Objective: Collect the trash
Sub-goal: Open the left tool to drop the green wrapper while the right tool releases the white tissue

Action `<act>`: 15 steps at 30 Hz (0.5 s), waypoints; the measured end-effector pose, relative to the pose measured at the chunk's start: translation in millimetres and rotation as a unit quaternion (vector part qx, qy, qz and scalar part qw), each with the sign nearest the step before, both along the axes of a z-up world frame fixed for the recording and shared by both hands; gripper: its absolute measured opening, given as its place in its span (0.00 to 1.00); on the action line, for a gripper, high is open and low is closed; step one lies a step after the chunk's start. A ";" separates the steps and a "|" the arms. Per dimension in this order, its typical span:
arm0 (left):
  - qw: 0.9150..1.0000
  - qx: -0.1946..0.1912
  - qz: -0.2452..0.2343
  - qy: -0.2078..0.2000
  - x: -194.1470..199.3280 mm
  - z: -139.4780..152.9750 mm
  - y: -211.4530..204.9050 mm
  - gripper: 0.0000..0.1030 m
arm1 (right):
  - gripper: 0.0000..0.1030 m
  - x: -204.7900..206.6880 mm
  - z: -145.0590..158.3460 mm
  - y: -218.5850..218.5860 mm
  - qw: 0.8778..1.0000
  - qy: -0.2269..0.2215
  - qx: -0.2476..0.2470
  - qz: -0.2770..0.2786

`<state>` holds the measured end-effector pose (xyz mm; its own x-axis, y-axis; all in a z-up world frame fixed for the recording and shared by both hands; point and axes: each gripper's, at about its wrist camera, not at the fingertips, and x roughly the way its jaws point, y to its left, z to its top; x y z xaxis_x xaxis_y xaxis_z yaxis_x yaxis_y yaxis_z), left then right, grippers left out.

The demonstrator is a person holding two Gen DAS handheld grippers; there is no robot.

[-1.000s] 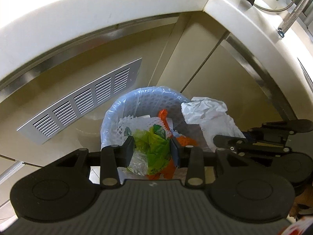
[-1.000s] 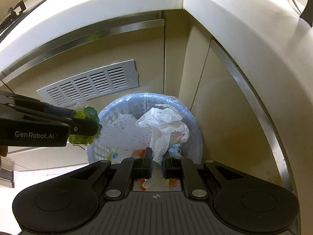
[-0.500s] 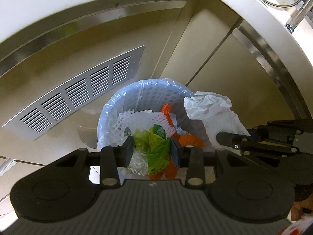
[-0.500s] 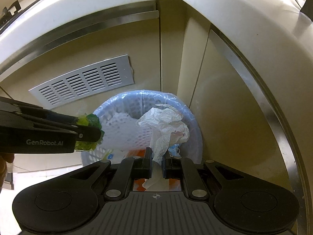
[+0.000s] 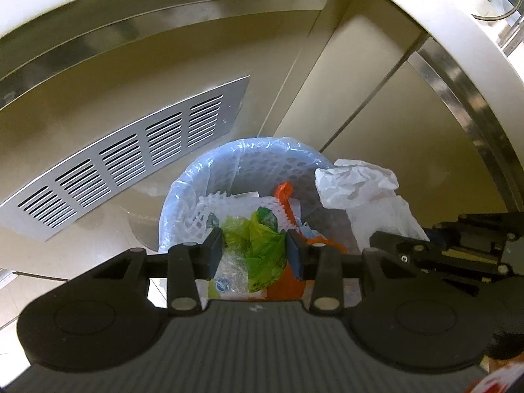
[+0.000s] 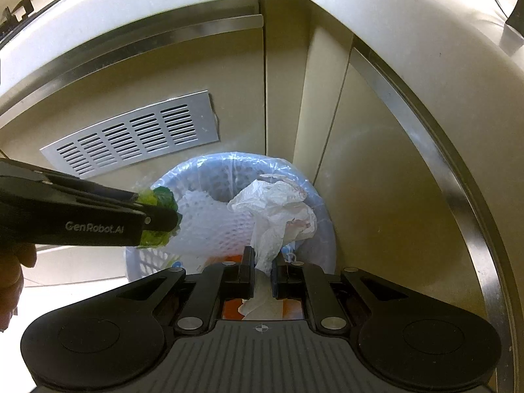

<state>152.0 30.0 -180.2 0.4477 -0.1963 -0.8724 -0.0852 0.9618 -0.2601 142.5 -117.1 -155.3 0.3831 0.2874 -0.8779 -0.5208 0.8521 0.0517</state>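
A light blue perforated bin (image 5: pixel 262 160) with a clear liner stands on the floor in a cabinet corner. It holds a white foam net (image 5: pixel 222 206) and an orange scrap (image 5: pixel 283 193). My left gripper (image 5: pixel 255 249) is shut on a crumpled green plastic wrapper (image 5: pixel 265 255) and hangs over the bin's near left side. The right wrist view shows this gripper (image 6: pixel 157 219) from the side with the wrapper (image 6: pixel 160 196) poking out. My right gripper (image 6: pixel 262 268) is shut on a crumpled white plastic bag (image 6: pixel 275 209) above the bin (image 6: pixel 216 170). That bag (image 5: pixel 360 186) hangs over the bin's right rim.
A metal vent grille (image 5: pixel 131 154) sits in the cabinet front left of the bin. Beige cabinet doors with steel trim close in behind and to the right. A white countertop edge (image 6: pixel 393 16) overhangs above. A person's hand (image 6: pixel 13 275) shows at the far left.
Both views have crept a little closer to the bin, and less of the countertop shows at the top. Each gripper keeps its hold on its trash.
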 end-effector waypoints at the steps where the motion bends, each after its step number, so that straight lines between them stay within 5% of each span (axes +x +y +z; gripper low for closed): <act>1: 1.000 -0.001 0.000 0.000 1.3 -0.4 -0.1 0.37 | 0.09 -0.5 0.1 0.9 1.000 0.000 0.000 -0.001; 6: 1.000 -0.002 -0.002 0.004 7.1 -7.8 -0.6 0.41 | 0.10 1.5 -1.7 0.5 1.000 0.001 -0.002 -0.007; 9: 1.000 -0.005 0.010 0.010 8.4 -11.2 0.0 0.61 | 0.10 3.0 -4.1 1.2 1.000 0.003 -0.002 -0.011; 15: 1.000 -0.004 0.019 0.013 -0.6 -6.8 5.4 0.62 | 0.10 4.3 -7.4 5.8 1.000 0.005 -0.003 -0.008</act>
<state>151.4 35.4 -187.0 0.4323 -0.1855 -0.8824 -0.1294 0.9557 -0.2643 146.8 -111.3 -162.7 0.3785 0.2750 -0.8838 -0.5062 0.8609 0.0511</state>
